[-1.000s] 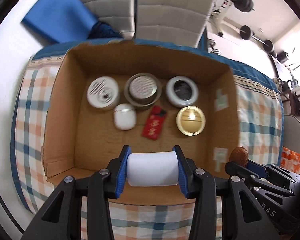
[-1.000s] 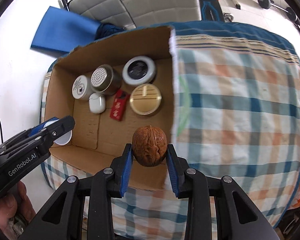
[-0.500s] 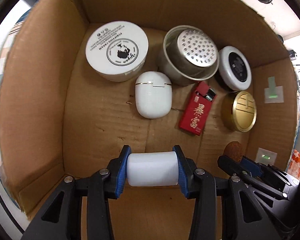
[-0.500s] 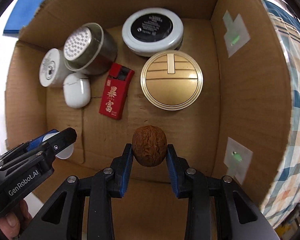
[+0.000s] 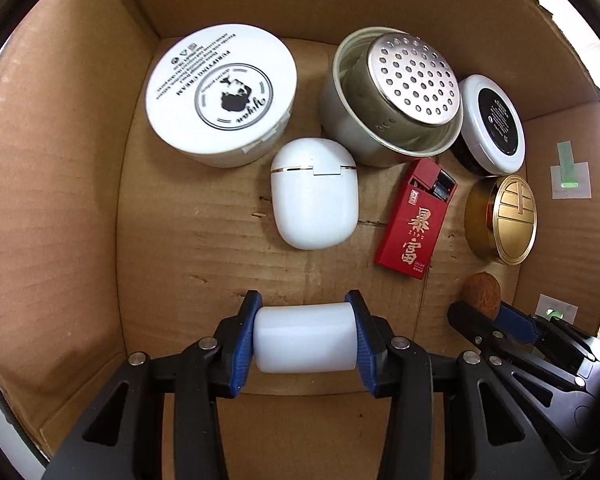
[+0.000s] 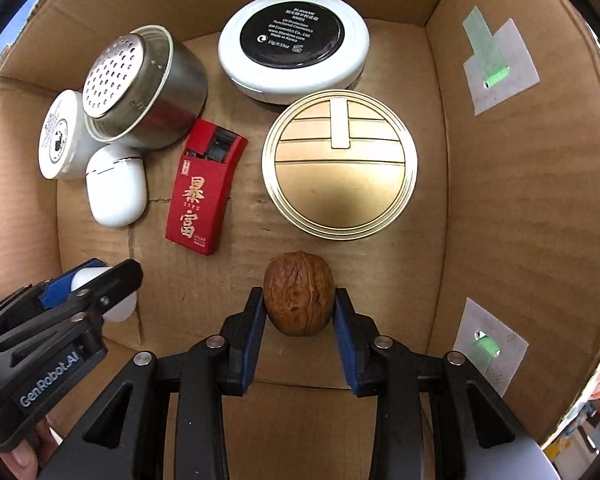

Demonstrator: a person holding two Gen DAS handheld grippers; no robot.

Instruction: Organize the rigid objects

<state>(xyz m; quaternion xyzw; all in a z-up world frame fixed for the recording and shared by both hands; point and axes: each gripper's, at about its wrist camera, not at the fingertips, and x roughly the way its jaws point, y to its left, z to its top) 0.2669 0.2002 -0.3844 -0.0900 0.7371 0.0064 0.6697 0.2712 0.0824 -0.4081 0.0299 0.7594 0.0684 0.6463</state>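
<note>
Pinching white cylinder (image 5: pixel 306 338) btwn L tongs (image 5: pixel 306 340); R tongs (image 6: pixel 299 312) easing apart, walnut (image 6: pixel 299 293) btwn.

I see the cardboard box (image 6: pixel 520 184) open-topped, its floor holding a back row: white cream jar (image 5: pixel 221 95), steel perforated-lid canister (image 5: pixel 392 96) tilted, white compact with black label (image 6: pixel 294 42). In front of these lie a white earbud case (image 5: pixel 314 194), a red lighter box (image 6: pixel 202 188) with gold characters, top flipped open, and a flat gold round tin (image 6: pixel 339 164). White plastic cylinder (image 5: pixel 306 338) lies sideways, low over the near floor. Brown walnut (image 6: pixel 299 292) sits just before the gold tin, wrinkled shell intact.
</note>
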